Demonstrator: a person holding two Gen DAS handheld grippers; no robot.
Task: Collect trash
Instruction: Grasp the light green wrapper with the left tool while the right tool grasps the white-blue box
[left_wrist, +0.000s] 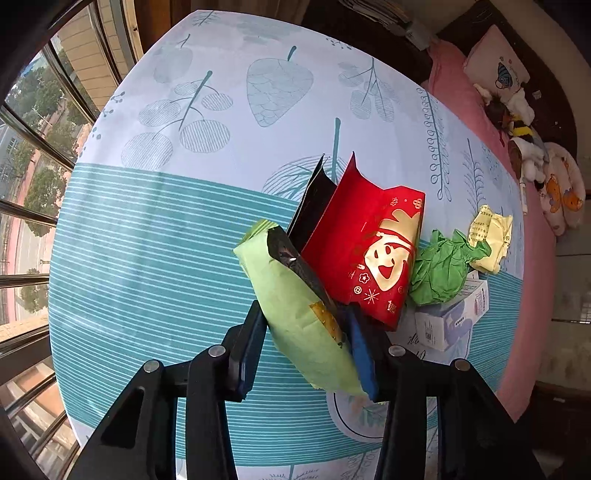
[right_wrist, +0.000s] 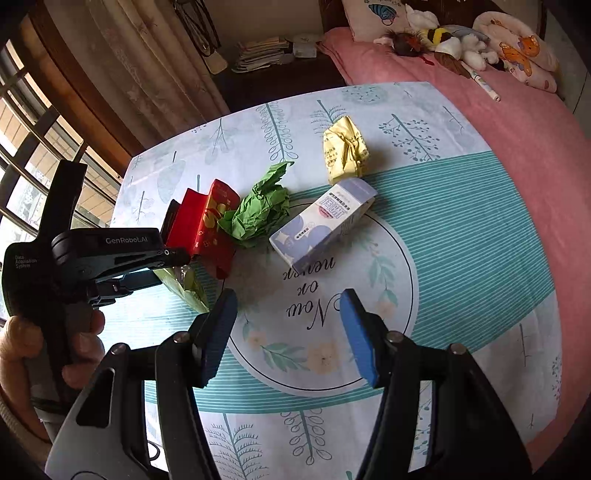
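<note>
The left hand-held gripper (left_wrist: 308, 343) pinches a green packet (left_wrist: 295, 314) beside the red pouch (left_wrist: 369, 251); keep that pinch firm. The right hand-held gripper (right_wrist: 288, 332), spread wide and empty, should settle squarely over the box (right_wrist: 321, 218) mid-tabletop (right_wrist: 461, 229).

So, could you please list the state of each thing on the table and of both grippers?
Left gripper: shut on green packet.
Green packet: held, tilted, opened at the top.
Right gripper: open, holding nothing.
Red packet: opened, folded.
Black packet: opened, behind the red one.
Green paper: crumpled.
Yellow paper: crumpled.
Box: lying on its side.
</note>
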